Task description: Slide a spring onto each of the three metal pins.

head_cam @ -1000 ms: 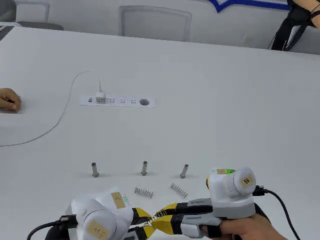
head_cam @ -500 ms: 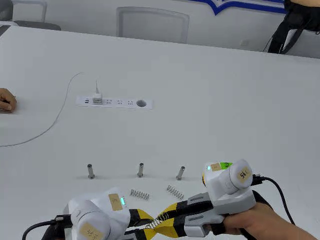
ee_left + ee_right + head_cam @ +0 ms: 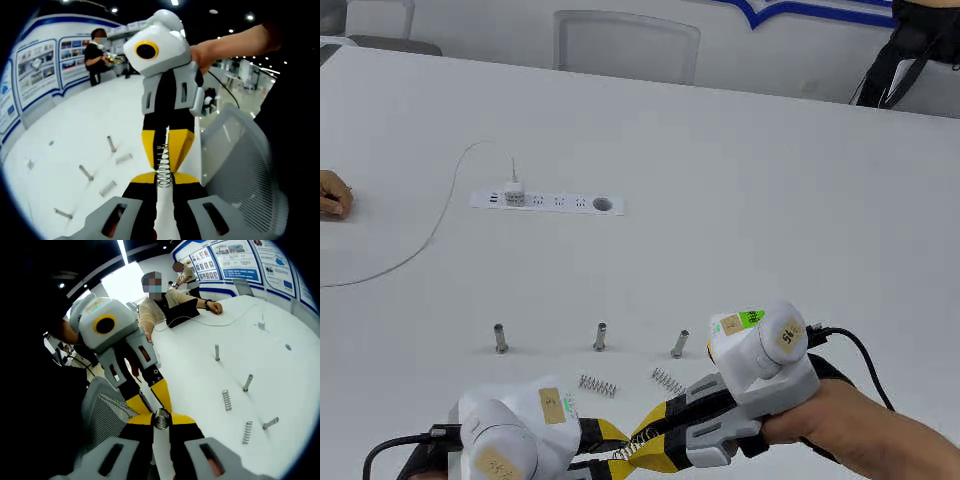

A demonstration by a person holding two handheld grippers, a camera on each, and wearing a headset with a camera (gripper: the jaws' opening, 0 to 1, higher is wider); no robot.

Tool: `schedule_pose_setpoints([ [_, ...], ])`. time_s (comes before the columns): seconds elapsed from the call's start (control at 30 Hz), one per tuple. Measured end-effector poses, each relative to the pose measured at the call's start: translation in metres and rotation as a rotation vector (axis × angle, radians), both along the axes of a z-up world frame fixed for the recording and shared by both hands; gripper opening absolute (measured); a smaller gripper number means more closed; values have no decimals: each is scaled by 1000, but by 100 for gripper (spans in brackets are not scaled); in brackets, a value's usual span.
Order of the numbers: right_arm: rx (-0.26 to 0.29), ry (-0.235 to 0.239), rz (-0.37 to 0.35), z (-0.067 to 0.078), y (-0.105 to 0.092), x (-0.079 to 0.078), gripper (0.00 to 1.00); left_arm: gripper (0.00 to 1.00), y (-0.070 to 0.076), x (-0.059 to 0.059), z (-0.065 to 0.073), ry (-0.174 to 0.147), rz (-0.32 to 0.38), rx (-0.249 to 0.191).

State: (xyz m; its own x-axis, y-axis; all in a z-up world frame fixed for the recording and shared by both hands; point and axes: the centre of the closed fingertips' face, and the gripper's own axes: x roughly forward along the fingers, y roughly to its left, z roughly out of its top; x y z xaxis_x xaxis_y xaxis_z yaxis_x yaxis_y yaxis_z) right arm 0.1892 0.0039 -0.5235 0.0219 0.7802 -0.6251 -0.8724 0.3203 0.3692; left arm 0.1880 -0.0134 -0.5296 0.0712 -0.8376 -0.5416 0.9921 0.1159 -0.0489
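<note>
Comparing with earlier, the right gripper (image 3: pixel 161 422) was found carried slightly nearer the pins (image 3: pixel 599 336), all three yet unthreaded. One spring (image 3: pixel 163 162) was pinched above the table (image 3: pixel 770 200) by its narrowed jaws and those of the left gripper (image 3: pixel 164 182). Its length was shown in the left gripper view, its round end in the right gripper view; two loose springs (image 3: pixel 597 385) lay near the pins.

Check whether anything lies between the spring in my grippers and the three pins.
A loose spring and a second loose spring lie flat on the table between the held spring and the middle pin and right pin. They are low, so a lifted approach would likely clear them. Nothing visible stands before the left pin.
</note>
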Motion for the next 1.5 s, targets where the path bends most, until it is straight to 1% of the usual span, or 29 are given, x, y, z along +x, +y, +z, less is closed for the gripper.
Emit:
schedule_pose_setpoints([
  [0.17,-11,-6,28,-1,2,-1,12,10,1,-1,-1,6,-5,0],
  [0.23,-17,-9,42,-2,2,-3,12,10,1,-2,-2,15,-6,-1],
  [0.33,-25,-21,47,-4,3,-1,12,10,3,-1,-4,14,4,-6],
  [0.4,-30,-34,48,-5,4,0,12,10,5,1,-6,22,24,-16],
  [0.43,-32,-37,45,-7,6,1,12,10,6,3,-7,32,36,-22],
  [0.5,-40,-25,31,-9,8,3,12,11,8,4,-10,43,49,-25],
  [0.53,-43,-27,33,-11,10,3,12,11,10,4,-12,48,56,-24],
  [0.6,-50,-34,42,-14,13,4,12,11,13,4,-15,45,65,-19],
  [0.67,-54,-36,46,-16,16,4,12,11,17,5,-17,48,78,-17],
  [0.73,-55,-33,50,-17,19,4,12,14,21,8,-20,49,103,-17],
  [0.77,-56,-31,52,-19,21,4,12,15,25,9,-22,56,113,-11],
  [0.87,-57,-34,53,-20,25,6,12,16,32,12,-24,63,142,-13],
  [0.9,-56,-35,52,-20,25,7,12,16,33,12,-25,69,147,-16],
  [0.97,-47,-30,47,-20,27,9,12,16,37,13,-26,102,177,-29],
  [1.03,-40,-32,51,-20,27,10,12,17,39,16,-26,111,192,-45],
  [1.1,-40,-35,54,-19,27,11,12,18,43,18,-28,118,208,-46],
  [1.2,-36,-34,51,-18,26,13,12,20,48,21,-31,125,233,-44],
  [1.27,-34,-30,47,-17,26,15,12,20,51,24,-32,123,253,-46],
  [1.43,-46,-33,50,-20,25,19,12,20,58,31,-35,135,297,-55],
  [1.5,-47,-32,51,-20,25,20,12,20,63,35,-36,131,322,-52],
])
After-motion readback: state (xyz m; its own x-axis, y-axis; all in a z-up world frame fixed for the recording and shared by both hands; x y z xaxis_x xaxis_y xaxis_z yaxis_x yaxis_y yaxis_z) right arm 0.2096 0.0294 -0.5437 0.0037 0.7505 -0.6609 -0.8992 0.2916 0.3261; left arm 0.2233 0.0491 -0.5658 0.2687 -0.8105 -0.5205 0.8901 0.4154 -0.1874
